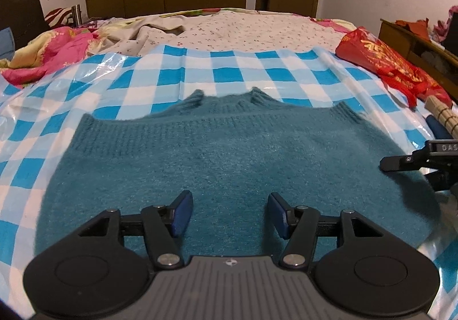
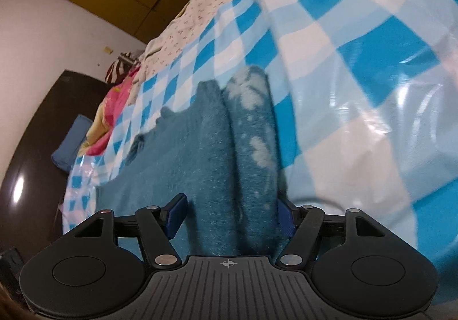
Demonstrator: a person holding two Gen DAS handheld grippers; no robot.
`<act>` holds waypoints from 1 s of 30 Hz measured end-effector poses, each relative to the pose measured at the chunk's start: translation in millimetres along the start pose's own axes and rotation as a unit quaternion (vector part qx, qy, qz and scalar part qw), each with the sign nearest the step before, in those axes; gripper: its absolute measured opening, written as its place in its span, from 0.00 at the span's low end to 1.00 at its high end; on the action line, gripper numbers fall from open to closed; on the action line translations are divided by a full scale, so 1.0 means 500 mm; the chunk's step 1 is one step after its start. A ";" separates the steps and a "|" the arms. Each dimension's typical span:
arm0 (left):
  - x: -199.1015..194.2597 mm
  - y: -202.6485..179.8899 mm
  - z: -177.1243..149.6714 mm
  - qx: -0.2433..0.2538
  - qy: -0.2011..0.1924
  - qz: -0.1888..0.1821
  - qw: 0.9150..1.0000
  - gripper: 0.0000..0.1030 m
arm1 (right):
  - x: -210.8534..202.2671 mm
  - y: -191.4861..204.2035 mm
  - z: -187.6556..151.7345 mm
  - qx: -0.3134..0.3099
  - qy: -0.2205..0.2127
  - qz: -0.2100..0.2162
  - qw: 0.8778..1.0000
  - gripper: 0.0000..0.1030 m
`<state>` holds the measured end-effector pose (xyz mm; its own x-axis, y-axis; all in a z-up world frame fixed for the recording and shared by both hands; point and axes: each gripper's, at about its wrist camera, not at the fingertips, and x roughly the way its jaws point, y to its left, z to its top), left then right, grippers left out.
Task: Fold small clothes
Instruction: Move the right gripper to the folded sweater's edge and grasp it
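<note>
teal sweater (image 1: pixel 229 154) lies flat on the blue/white checked plastic sheet (image 1: pixel 177 74), right under and ahead of the left gripper (image 1: pixel 229 212), whose fingers are wide apart w/ nothing between them, hovering over the knit.

progress, judging by shape: looks partly folded. ribbed hem runs straight across beyond the fingertips, w/ a ribbed collar or cuff bumps poking out past it, so body seems doubled over at least once. right side edge forms a thick roll; in the right wrist view that roll sits between the fingers of the right gripper (image 2: pixel 230 212). fingers there are spread, right pad (image 2: pixel 284 218) half hidden behind the fabric, left pad clear of it; looks like straddling, not clamped, but can't be sure about contact. left to do, probably: bring the side in, final fold, tidy.

materials: sweater is fuzzy, soft brushed knit, ribbed at edges, pale blotchy pattern on the rolled side. sheet is glossy, crinkly, slippery-looking film. red foil bag (image 1: pixel 389 62) lies well beyond the fingers, to the right.
</note>
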<state>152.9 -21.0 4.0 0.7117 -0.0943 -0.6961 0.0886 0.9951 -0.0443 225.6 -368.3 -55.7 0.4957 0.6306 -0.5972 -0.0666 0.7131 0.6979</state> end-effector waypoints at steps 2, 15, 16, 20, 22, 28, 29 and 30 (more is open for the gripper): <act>0.000 0.000 0.001 -0.003 0.000 -0.002 1.000 0.64 | -0.016 -0.004 -0.003 0.010 -0.002 0.014 1.000 0.54; 0.025 -0.003 0.003 0.005 0.005 0.001 1.000 0.66 | 0.006 -0.004 -0.008 0.030 -0.006 0.013 0.999 0.43; 0.029 -0.007 -0.002 0.013 0.007 0.004 1.000 0.66 | -0.002 -0.007 -0.012 0.043 -0.010 0.019 0.999 0.36; 0.028 -0.028 -0.014 0.041 0.007 0.008 0.999 0.67 | -0.043 0.002 -0.022 0.060 -0.025 0.038 0.997 0.28; 0.027 -0.035 -0.020 0.053 0.007 0.011 0.999 0.67 | -0.054 0.013 -0.023 0.059 -0.030 0.042 0.997 0.27; 0.022 -0.035 -0.036 0.051 -0.002 0.003 0.999 0.67 | -0.087 0.039 -0.027 0.066 -0.040 0.048 0.996 0.26; 0.022 -0.035 -0.037 0.053 -0.001 0.002 0.999 0.67 | -0.089 0.047 -0.027 0.067 -0.039 0.048 0.996 0.26; 0.022 -0.035 -0.039 0.052 -0.002 0.000 0.999 0.67 | -0.093 0.056 -0.025 0.070 -0.039 0.049 0.996 0.26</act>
<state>145.7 -39.0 -16.7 0.7144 -0.0942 -0.6934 0.1604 0.9866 0.0312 189.7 -373.9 -13.5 0.5592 0.6654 -0.4945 0.0008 0.5961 0.8029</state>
